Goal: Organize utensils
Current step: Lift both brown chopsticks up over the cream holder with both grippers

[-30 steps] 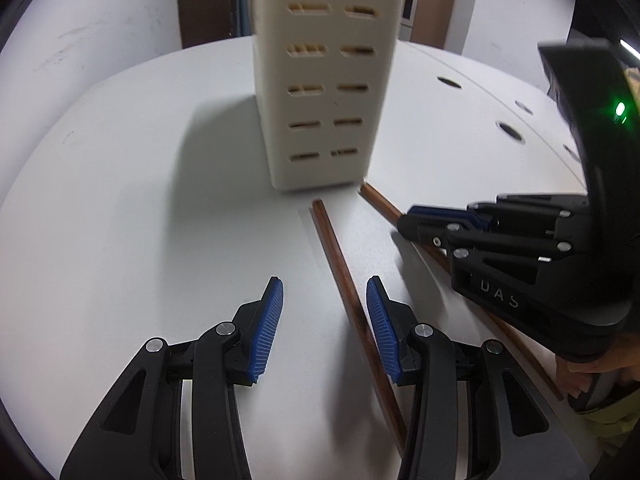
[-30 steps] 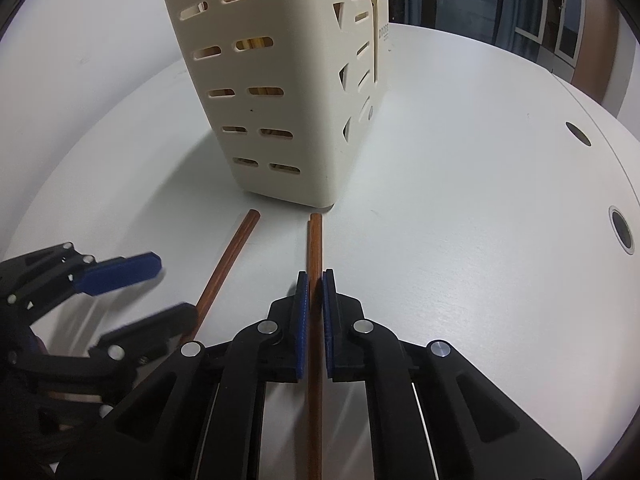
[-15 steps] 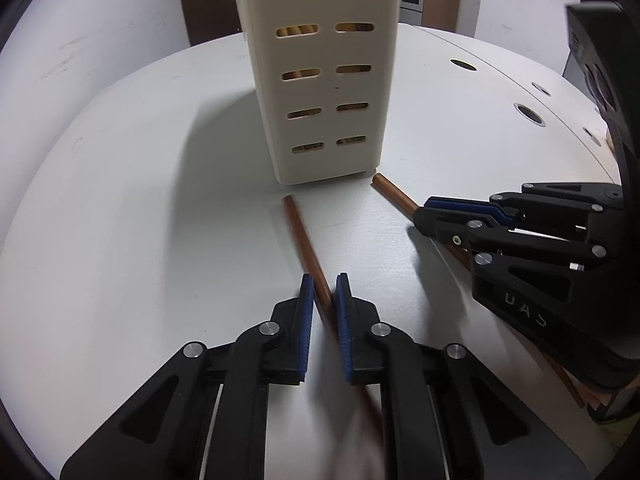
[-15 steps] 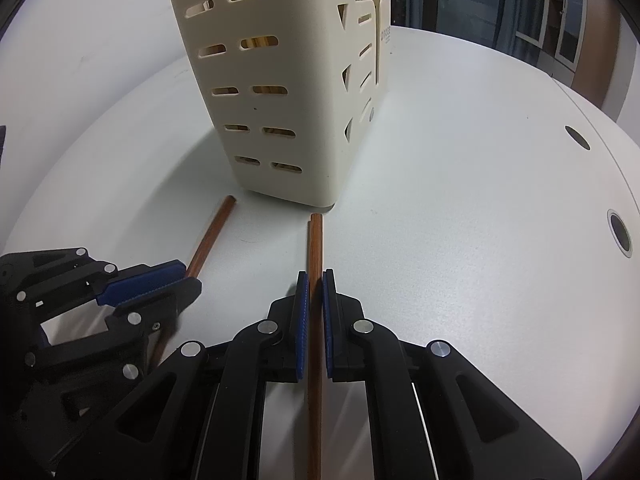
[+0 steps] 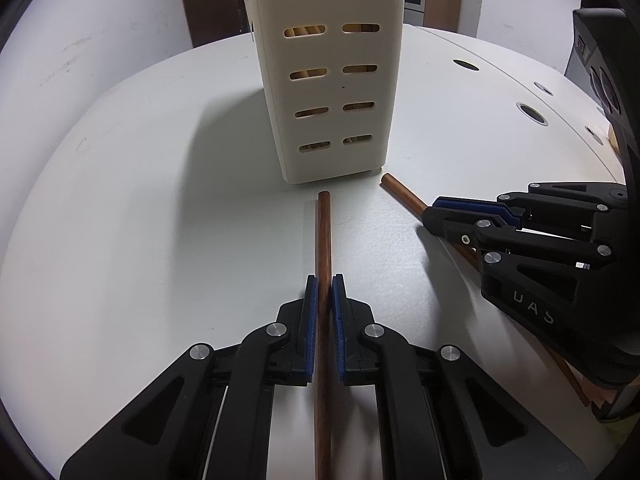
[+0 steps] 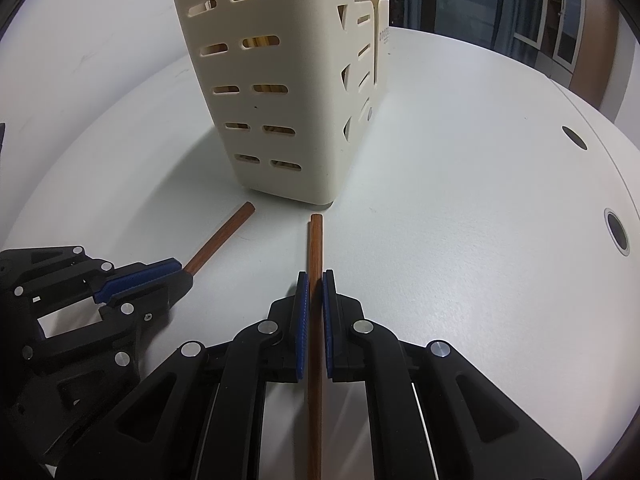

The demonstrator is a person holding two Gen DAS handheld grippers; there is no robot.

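Chopstick (image 5: 323,236) clamped between left gripper (image 5: 324,280) jaws

Both views are evenly lit and sharp at centre. The caddy (image 5: 332,80) casts a soft shadow to the left on the table (image 5: 120,220). Fisheye bending curves the table edge, and dark vignetting fills the frame corners.

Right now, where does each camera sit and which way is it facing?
Left wrist: on the left hand-held gripper, looking down its fingers at its chopstick and the cream utensil holder; the right hand-held gripper shows.
Right wrist: on that gripper, clamping its own chopstick; the left one shows.
Shared: holder, both chopsticks, white table.
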